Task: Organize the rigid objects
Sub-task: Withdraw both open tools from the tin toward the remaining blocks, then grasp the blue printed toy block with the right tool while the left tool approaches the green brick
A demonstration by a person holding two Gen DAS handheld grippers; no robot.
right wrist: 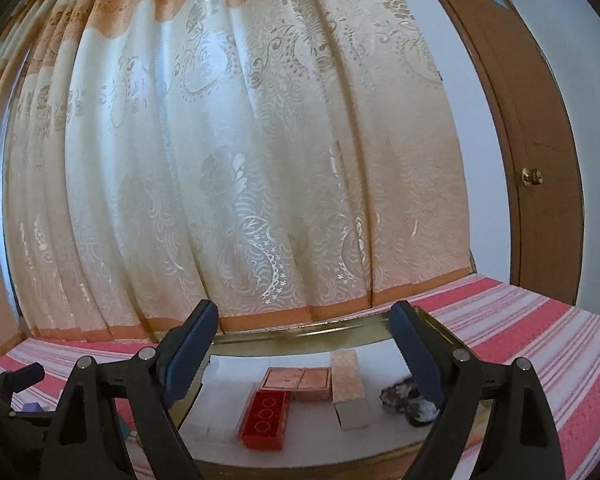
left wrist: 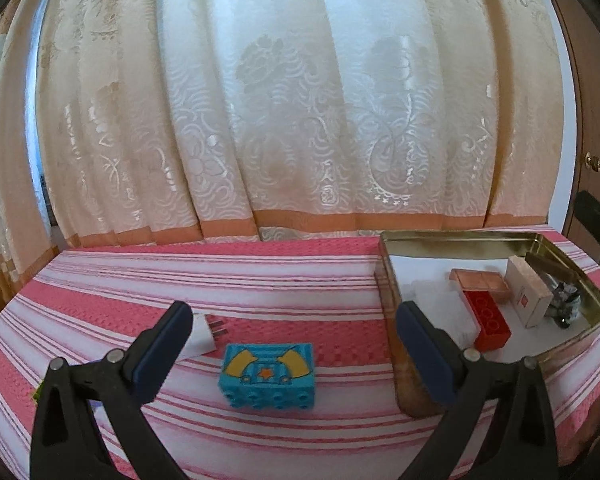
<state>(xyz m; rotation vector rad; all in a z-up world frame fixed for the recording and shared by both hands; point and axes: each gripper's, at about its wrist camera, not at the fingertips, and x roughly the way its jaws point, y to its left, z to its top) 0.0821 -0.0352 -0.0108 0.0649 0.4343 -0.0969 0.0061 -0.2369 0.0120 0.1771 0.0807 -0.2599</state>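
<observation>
Starting at the left, the left gripper has its dark blue fingers spread wide with nothing in them, hovering over the pink-and-white striped cloth on the counter. Half hidden behind the left finger is a small white plug adapter with metal prongs, and right between the fingers, flat on the cloth, sits a turquoise toy building brick with yellow shapes and an orange star on top. Further right is a shallow gold-coloured metal tin tray. Inside it: a red studded plastic brick, touching a flat pink rectangular box behind it, then a long pale cream carton just beside those, then a dark, mottled lump that's too blurry to identify. The right gripper is over the tray, fingers also wide apart and empty. Cream floral curtain behind it all.
</observation>
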